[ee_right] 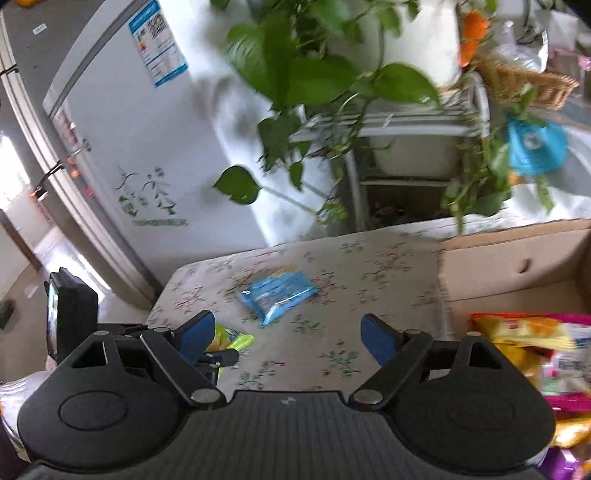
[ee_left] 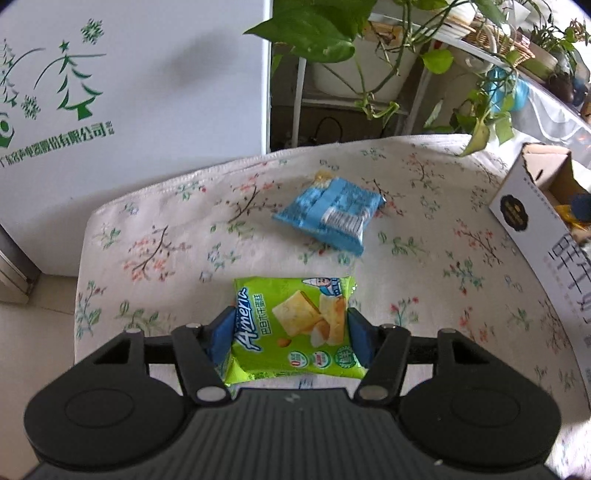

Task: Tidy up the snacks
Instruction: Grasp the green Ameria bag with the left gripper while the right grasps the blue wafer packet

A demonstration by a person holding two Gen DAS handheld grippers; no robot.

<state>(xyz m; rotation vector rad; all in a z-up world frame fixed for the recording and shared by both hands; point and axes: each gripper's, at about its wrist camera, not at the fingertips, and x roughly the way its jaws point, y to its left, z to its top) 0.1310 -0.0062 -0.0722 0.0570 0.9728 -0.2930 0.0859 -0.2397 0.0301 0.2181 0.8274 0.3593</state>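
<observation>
My left gripper (ee_left: 290, 334) has its blue pads on both side edges of a green Aimeria snack pack (ee_left: 293, 328) lying at the near edge of the flowered table (ee_left: 166, 236). A blue snack pack (ee_left: 328, 216) lies further back, mid-table. In the right wrist view my right gripper (ee_right: 288, 332) is open and empty, above the table beside the cardboard box (ee_right: 517, 273). The blue pack (ee_right: 277, 295) lies ahead of it. The green pack (ee_right: 231, 339) and the left gripper show at its lower left.
The cardboard box (ee_left: 532, 206) stands at the table's right and holds several snack packs (ee_right: 535, 332). A white fridge (ee_left: 129, 92) stands behind the table on the left. Potted plants (ee_left: 332, 33) on a white rack hang over the back edge.
</observation>
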